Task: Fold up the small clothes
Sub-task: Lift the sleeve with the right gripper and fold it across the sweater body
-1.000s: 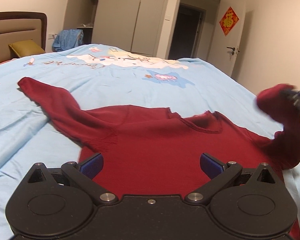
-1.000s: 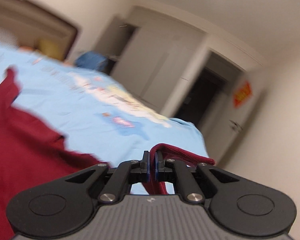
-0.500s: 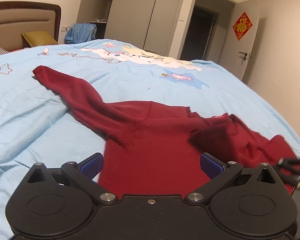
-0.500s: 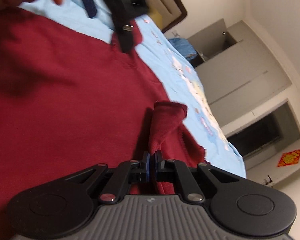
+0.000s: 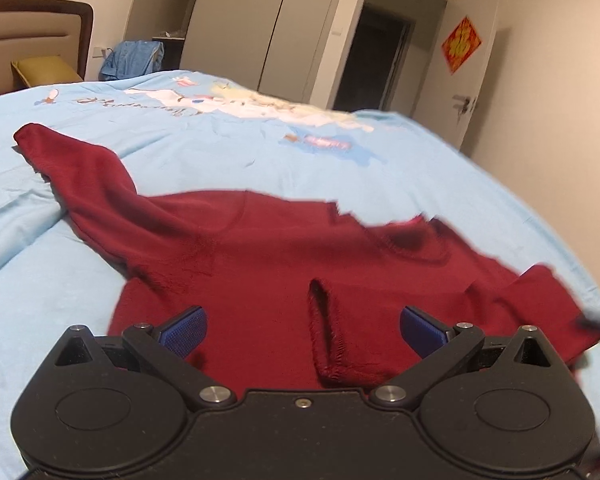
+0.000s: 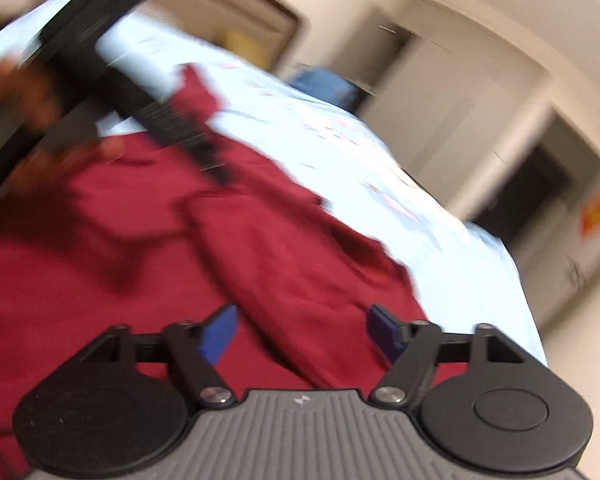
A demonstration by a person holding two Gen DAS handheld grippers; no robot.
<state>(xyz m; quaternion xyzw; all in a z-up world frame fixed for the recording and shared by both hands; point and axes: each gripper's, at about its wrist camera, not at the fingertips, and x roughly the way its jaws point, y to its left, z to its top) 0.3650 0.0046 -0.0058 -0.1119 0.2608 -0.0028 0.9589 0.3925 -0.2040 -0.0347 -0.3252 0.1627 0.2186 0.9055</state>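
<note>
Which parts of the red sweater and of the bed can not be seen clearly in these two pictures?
- Left wrist view: the red sweater's near hem is hidden behind the left gripper; its right edge is smeared by motion.
- Right wrist view: all is motion-blurred; the sweater's folds cannot be read, and its lower part is hidden by the right gripper.
- The bed is cut off by the picture edges in both views.

Black gripper bodies, blue pads (image 5: 182, 326), silver screws (image 5: 215, 393); right one ribbed grey.
</note>
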